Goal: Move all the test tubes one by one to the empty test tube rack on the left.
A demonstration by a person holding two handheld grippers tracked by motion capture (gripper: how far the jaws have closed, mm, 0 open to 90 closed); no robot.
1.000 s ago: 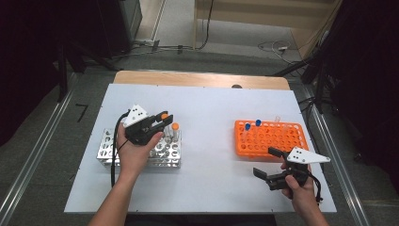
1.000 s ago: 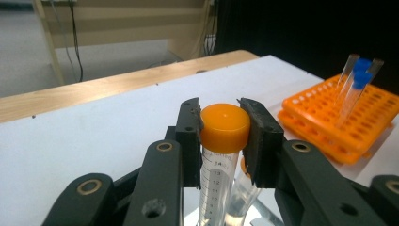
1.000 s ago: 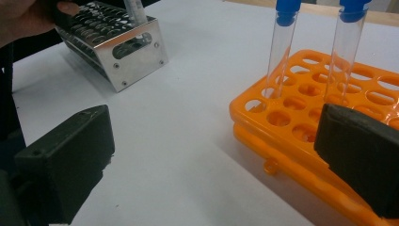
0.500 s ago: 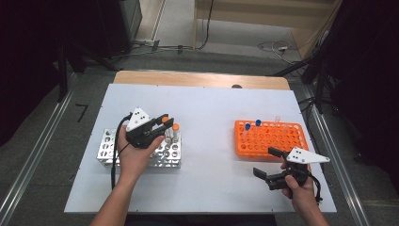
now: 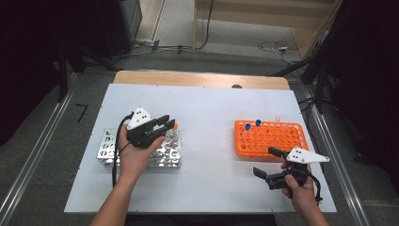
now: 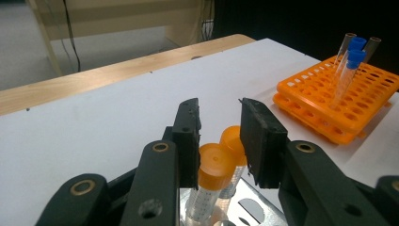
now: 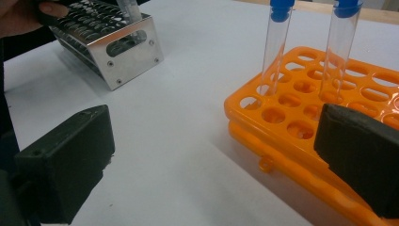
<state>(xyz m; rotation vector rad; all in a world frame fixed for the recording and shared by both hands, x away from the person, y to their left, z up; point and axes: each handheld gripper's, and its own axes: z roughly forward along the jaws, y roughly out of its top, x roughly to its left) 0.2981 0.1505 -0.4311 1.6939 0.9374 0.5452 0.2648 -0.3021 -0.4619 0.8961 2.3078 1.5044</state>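
A metal rack point(image 5: 106, 146) stands at the table's left and holds two orange-capped tubes point(image 5: 174, 126) at its right end. My left gripper point(image 5: 167, 123) hangs over them. In the left gripper view the nearer orange cap point(image 6: 215, 160) sits between the jaws of my left gripper point(image 6: 219, 106). The cap lies against the left pad, with a sliver of gap at the right one. These jaws have just been opening. My right gripper point(image 5: 264, 161) stands wide open in front of the orange rack point(image 5: 282, 141), with nothing between its jaws point(image 7: 211, 141).
Two blue-capped tubes point(image 5: 248, 127) point(image 5: 258, 123) stand upright at the orange rack's far left, with uncapped clear tubes point(image 6: 371, 44) behind them. White table point(image 5: 211, 113) lies bare between the racks. A wooden edge point(image 5: 197, 79) runs along the far side.
Both hands have kept their places. The left gripper's jaws look a touch wider around the orange cap.
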